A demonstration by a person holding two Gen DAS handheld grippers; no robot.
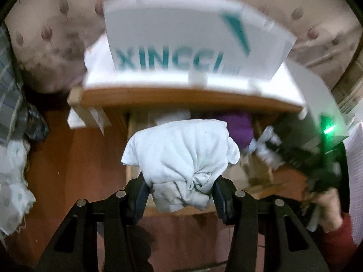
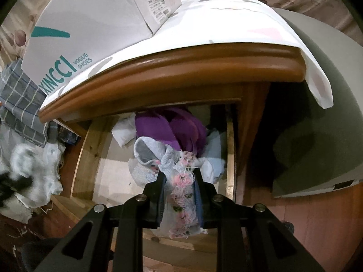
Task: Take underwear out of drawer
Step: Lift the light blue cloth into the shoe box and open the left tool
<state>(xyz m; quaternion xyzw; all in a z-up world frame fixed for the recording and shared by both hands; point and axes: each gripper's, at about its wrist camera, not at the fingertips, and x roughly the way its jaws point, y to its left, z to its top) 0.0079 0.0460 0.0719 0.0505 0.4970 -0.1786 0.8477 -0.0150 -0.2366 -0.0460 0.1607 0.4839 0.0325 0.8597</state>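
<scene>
The wooden drawer (image 2: 86,149) stands pulled out under the brown cabinet top (image 2: 172,79). My left gripper (image 1: 181,181) is shut on a bunched white underwear piece (image 1: 181,149) and holds it above the drawer's front. My right gripper (image 2: 179,174) is shut on a pale blue and white garment with pink lace trim (image 2: 181,181), over the drawer's right half. A purple garment (image 2: 172,127) and other white and blue pieces (image 2: 215,156) lie in the drawer. The right gripper also shows blurred in the left wrist view (image 1: 295,149).
A white XINCCI shoe box (image 2: 90,22) sits on a white cloth (image 2: 226,15) on the cabinet top. A grey box (image 2: 317,113) stands right of the cabinet. Plaid fabric (image 2: 20,99) and white lace cloth (image 2: 34,172) lie at the left.
</scene>
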